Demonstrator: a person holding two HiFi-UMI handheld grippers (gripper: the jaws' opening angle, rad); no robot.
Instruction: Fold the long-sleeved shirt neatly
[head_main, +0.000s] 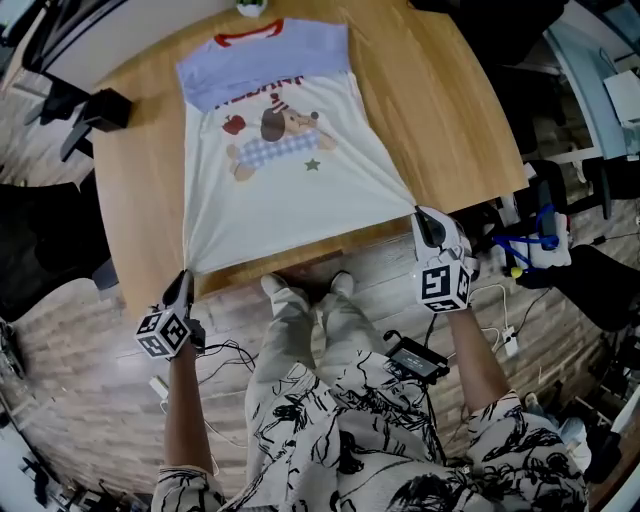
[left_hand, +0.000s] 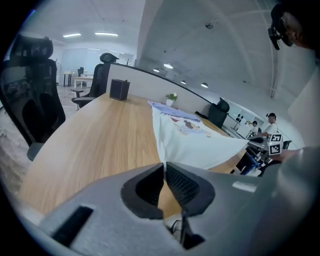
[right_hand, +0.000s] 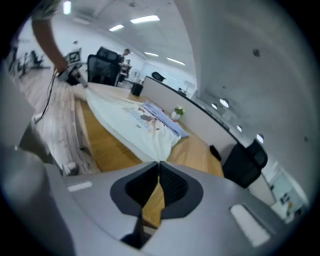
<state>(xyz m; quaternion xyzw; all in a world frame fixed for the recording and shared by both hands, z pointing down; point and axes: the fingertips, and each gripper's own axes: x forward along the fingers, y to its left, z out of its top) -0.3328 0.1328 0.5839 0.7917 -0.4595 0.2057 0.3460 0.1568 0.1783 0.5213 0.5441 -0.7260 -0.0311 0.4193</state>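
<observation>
Wood-topped table (head_main: 440, 110) takes up the far half of the head view, and the shirt (head_main: 280, 190) lies flat down its middle, collar at the far end, hem at the near edge, cartoon print facing up. Far left on the table stands a black box (head_main: 108, 108); a small plant (head_main: 250, 6) peeks in just beyond the collar. Nothing lies on the shirt itself. Dark chairs (head_main: 40, 240) crowd the left side, more gear sits off to the right, and cables (head_main: 225, 352) and a black adapter (head_main: 413, 358) litter the floor by the person's legs (head_main: 300, 330), whose feet tuck up against the near table edge.

Both forearms reach forward from the body, spread wide. The left gripper (head_main: 183, 284) is at the near-left hem corner, jaws clamped together on the fabric. The right gripper (head_main: 428, 226) is at the near-right corner, jaws likewise pinched shut on cloth. The hem runs taut between them, the right corner drawn out to a point.
</observation>
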